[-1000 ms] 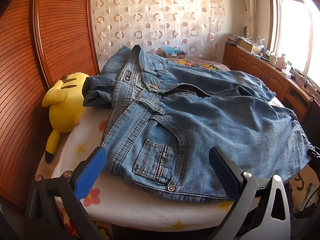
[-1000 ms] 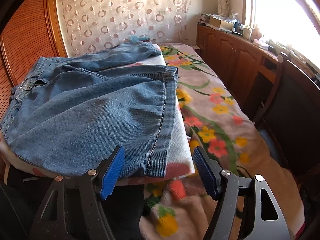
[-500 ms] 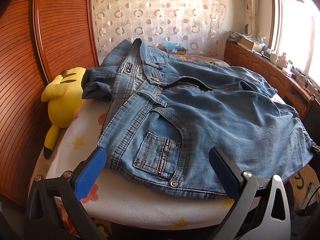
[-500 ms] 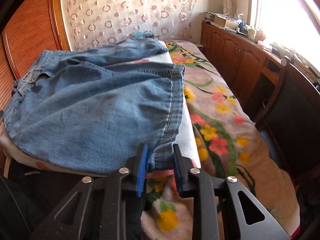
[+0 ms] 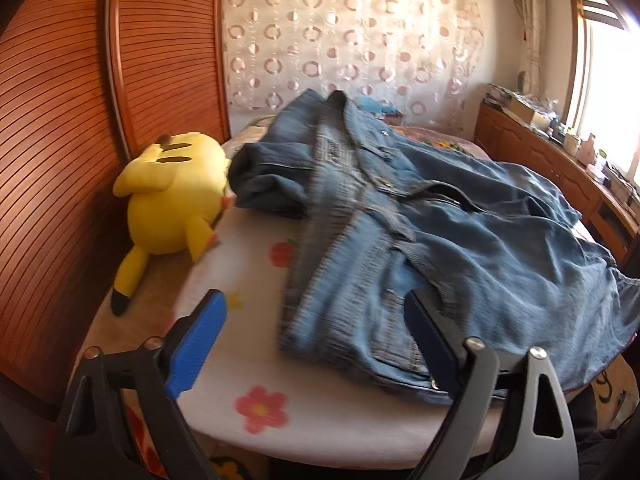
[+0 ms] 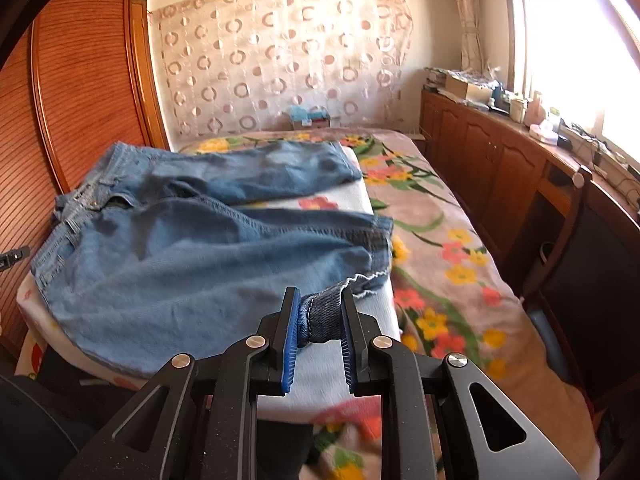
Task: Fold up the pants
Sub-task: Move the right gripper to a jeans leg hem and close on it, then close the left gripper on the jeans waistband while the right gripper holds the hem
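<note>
Denim pants point(image 6: 192, 256) are shown spread over a white flower-printed cushion point(image 5: 304, 392) on the bed, with the waistband lying toward the yellow plush toy point(image 5: 172, 200) and the two legs running away from it. The far leg is laid flat; the near leg's hem has been raised off the cushion.

The right gripper point(image 6: 318, 320) is seen closed on that near hem, a bunched fold of denim being pinched between its blue pads point(image 6: 292, 332); its jaws have just been closing. The left gripper point(image 5: 316, 344) is held with its jaws wide apart just on the near side of the plush toy; they have just been narrowing slightly. One finger stands over bare cushion and the other over the waistband corner, and no cloth is pressed between them, though the picture is blurred there.

The fabric is judged soft but fairly heavy, prone to sagging and dragging when lifted at a single point, yet neither slippery nor fragile. The stitched hem and the thick waistband are judged the firmest places to be taken hold of. A grip at the waistband corner nearest the plush toy is suggested for the left gripper, so that the leg can be carried over evenly.
</note>
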`<act>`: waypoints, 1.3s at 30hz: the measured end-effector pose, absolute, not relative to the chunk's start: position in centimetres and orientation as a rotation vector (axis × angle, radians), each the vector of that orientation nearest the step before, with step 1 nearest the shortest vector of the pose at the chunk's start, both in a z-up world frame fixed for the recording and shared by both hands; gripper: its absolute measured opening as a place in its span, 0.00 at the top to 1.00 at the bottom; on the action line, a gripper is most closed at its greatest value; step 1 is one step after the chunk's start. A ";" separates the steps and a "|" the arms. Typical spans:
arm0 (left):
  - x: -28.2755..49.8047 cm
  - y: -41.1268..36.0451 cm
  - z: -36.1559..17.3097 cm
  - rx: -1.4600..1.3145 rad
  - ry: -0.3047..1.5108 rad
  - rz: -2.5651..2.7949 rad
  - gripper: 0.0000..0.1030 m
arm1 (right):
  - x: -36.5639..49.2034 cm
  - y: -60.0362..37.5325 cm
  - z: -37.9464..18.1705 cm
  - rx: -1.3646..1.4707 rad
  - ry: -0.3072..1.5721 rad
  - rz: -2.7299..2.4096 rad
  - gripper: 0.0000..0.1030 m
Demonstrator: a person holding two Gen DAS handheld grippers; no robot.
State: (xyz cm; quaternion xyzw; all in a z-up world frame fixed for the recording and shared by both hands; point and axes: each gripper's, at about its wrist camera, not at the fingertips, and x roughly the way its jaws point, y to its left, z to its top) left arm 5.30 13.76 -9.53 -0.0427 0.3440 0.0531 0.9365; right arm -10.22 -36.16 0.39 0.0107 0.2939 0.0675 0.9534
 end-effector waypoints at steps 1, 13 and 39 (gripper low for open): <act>5.5 14.1 -9.7 -0.088 0.705 0.111 0.18 | -10.2 -36.2 0.2 0.025 0.593 0.139 0.81; 7.6 15.2 -14.1 -0.118 0.822 0.073 0.31 | -4.1 -37.7 -3.5 0.034 0.616 0.145 0.81; 4.1 13.9 -9.6 -0.124 0.686 -0.039 0.81 | -2.5 -37.5 -1.6 0.007 0.575 0.153 0.82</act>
